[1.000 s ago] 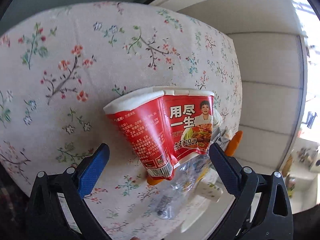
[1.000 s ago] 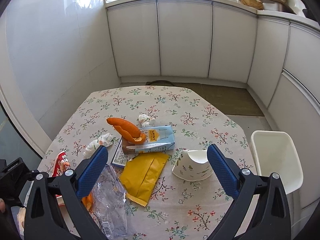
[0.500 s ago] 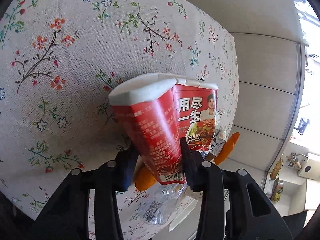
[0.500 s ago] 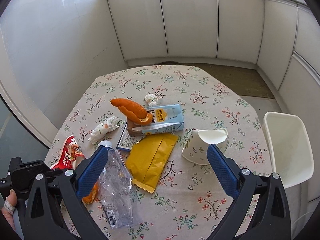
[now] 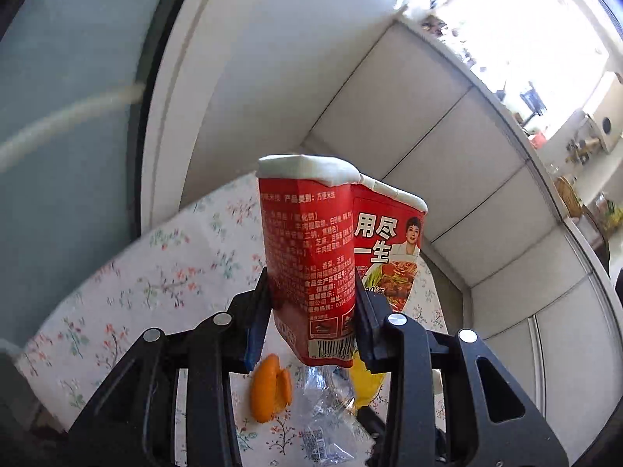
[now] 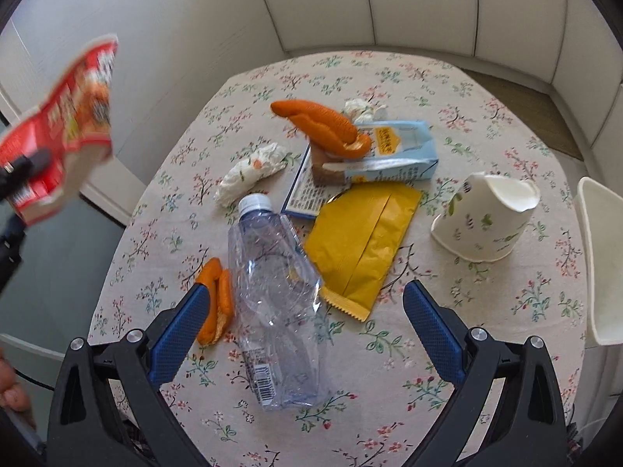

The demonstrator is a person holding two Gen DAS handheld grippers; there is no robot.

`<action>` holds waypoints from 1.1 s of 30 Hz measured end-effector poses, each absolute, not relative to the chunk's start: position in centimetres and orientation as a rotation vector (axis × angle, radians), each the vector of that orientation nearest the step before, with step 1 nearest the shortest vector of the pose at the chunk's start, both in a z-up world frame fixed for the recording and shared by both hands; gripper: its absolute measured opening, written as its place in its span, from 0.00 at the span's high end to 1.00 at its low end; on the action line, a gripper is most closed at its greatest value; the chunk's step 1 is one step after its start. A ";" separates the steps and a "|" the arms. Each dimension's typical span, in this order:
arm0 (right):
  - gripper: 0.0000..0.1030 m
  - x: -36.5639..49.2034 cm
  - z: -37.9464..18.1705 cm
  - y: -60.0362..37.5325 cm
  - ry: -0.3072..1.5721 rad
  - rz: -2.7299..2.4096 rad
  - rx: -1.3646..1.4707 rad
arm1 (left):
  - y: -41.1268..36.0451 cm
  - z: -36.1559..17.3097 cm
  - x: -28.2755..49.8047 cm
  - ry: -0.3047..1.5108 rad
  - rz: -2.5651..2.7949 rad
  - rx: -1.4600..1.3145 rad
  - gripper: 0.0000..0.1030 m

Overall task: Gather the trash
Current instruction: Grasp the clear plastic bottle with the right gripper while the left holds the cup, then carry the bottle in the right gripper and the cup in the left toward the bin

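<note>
My left gripper [image 5: 311,311] is shut on a crushed red noodle cup [image 5: 311,257] and holds it in the air above the table's left edge; the cup also shows blurred at the left of the right wrist view [image 6: 58,132]. My right gripper [image 6: 303,323] is open and empty, hovering over a clear plastic bottle [image 6: 276,295] lying on the floral tablecloth [image 6: 486,350]. A yellow wrapper [image 6: 362,241], orange peels [image 6: 323,124], a smaller peel [image 6: 214,303], a blue carton [image 6: 393,155], crumpled tissues [image 6: 249,173] and a paper cup [image 6: 486,222] lie on the table.
A white bin [image 6: 601,264] stands off the table's right edge. White cabinets [image 6: 428,4] run behind the table. A glass door [image 5: 66,116] is at the left.
My left gripper closed on the red noodle cup and lifted it off the table. My right gripper moved forward and lower over the bottle, staying open.
</note>
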State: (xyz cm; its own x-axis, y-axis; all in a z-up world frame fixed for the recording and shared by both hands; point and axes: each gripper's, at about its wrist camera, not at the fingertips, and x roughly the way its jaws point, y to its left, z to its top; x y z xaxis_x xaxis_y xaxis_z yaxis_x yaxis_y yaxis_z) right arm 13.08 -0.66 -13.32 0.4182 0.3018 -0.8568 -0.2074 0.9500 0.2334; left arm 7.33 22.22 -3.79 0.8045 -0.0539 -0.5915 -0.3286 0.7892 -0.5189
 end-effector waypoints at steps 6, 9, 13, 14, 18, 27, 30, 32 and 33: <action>0.06 13.7 -16.9 2.4 1.188 0.330 0.032 | 20.8 -1.0 5.9 0.564 0.112 -0.572 0.65; 0.06 14.1 -18.6 3.5 1.216 0.316 -0.004 | 21.1 -1.3 6.2 0.571 0.107 -0.599 0.65; 0.06 14.6 -20.2 4.3 1.224 0.297 -0.041 | 21.5 -1.5 6.4 0.584 0.117 -0.641 0.65; 0.07 14.7 -20.3 4.3 1.210 0.296 -0.045 | 21.6 -1.5 6.4 0.587 0.120 -0.647 0.65; 0.27 14.9 -19.9 4.5 1.184 0.324 -0.049 | 21.8 -1.7 6.3 0.599 0.133 -0.658 0.65; 0.28 14.7 -18.1 3.6 1.176 0.391 0.042 | 21.7 -1.4 6.3 0.603 0.155 -0.664 0.65; 0.28 14.2 -16.5 3.2 1.146 0.420 0.071 | 21.7 -1.4 6.4 0.602 0.158 -0.665 0.65; 0.28 13.9 -15.2 2.7 1.122 0.435 0.090 | 21.6 -1.4 6.4 0.599 0.158 -0.664 0.65; 0.28 13.7 -14.6 2.7 1.112 0.441 0.101 | 21.5 -1.4 6.3 0.597 0.158 -0.663 0.65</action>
State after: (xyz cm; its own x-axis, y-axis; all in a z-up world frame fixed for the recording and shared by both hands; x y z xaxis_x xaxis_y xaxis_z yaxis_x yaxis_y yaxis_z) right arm 13.70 2.69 -14.57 0.3664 0.3918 -0.8439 -0.2928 0.9095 0.2951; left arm 6.35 21.53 -1.37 0.8221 -0.0473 -0.5674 -0.3220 0.7832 -0.5319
